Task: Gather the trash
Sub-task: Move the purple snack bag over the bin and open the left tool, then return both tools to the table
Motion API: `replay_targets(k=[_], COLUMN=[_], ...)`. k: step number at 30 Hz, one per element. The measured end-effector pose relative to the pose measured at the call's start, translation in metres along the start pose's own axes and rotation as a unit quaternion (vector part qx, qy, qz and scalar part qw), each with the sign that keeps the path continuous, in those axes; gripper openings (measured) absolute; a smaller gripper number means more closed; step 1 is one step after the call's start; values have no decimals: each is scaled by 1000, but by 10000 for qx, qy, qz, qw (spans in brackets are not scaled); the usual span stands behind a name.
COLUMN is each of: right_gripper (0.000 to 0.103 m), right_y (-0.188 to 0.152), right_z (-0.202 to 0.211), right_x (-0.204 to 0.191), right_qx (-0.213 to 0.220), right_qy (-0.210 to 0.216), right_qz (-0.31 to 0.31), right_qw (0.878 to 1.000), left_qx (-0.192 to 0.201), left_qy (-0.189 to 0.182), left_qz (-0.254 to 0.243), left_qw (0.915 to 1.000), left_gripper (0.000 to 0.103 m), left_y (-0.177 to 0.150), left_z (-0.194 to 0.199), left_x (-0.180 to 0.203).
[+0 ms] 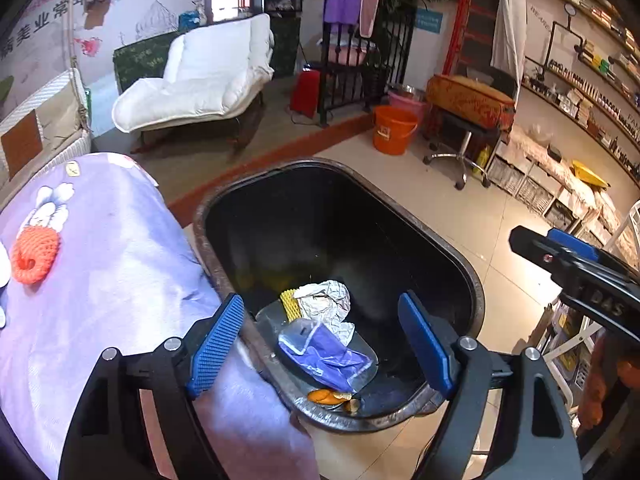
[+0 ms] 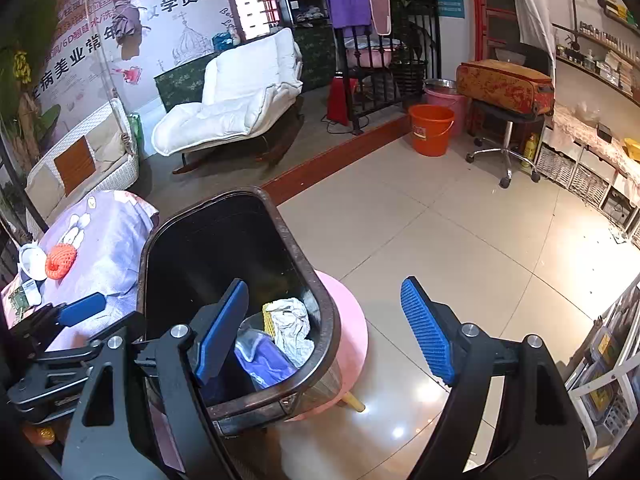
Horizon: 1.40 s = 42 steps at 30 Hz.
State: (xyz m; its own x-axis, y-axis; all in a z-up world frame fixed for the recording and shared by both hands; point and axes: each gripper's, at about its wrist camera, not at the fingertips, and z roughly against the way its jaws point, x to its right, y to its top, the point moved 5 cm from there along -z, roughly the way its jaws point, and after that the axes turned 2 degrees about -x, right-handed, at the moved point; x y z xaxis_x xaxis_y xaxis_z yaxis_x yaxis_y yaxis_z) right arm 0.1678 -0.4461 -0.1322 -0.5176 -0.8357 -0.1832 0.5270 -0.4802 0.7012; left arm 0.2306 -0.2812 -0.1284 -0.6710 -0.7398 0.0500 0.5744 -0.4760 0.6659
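Two grippers, both spread wide and both empty. From my left wrist camera, the left gripper hangs right over the black bin, its blue pads apart with nothing between them but the view down into the bin. Inside, on the bottom, I see a crumpled white paper, a yellow foam net tucked against it, a purple bag in clear plastic wrap lying nearest me, and a bit of orange peel at the near wall. Left of the bin is the table under a lilac cloth, and an orange knitted net sits on it, not yet collected. My right gripper pokes in from the right edge.

Over to the right wrist camera: the right gripper is wide open, holding nothing, one pad over the bin, the other over bare floor tiles. Same white paper and purple bag inside. The bin stands on a pink stool. On the cloth the orange net lies beside a white cup. The left gripper shows at the lower left.
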Motion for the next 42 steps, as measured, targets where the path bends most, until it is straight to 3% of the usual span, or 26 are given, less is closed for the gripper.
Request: replay_targets(k=[8,17,27,32,36,42], right_gripper=[79,79,79,79,79,79], right_y=[-3,-19,-51,-70,-81,-86], right_z=[2,10,22,29,35,35], right_x=[-33,-120,-229,-275,-303,-319], right_qx=[-34,-182,-550,-599,-635,-690], right_qy=[291,1028,2019,2285,2432,2469], right_qz=[341,1151,2072,2555,2757,2876], right_qw=[9990,9879,9557,9375,9278,9228], left_qx=[398,757,700,671,671,290], left_qy=[635,1304,2106,2370,2527,2562], left_qz=[255,964,1793,2140,2148,2033], left_qw=[9969,9839,9584,9453,9410,9446], left_gripper=[84,85,85,85,85,85], left_y=[-25,-50,-104,-127,-128,-106], left_z=[49,109,160,182,192,167], left_x=[-37,-107,-200,-241,-271,-316])
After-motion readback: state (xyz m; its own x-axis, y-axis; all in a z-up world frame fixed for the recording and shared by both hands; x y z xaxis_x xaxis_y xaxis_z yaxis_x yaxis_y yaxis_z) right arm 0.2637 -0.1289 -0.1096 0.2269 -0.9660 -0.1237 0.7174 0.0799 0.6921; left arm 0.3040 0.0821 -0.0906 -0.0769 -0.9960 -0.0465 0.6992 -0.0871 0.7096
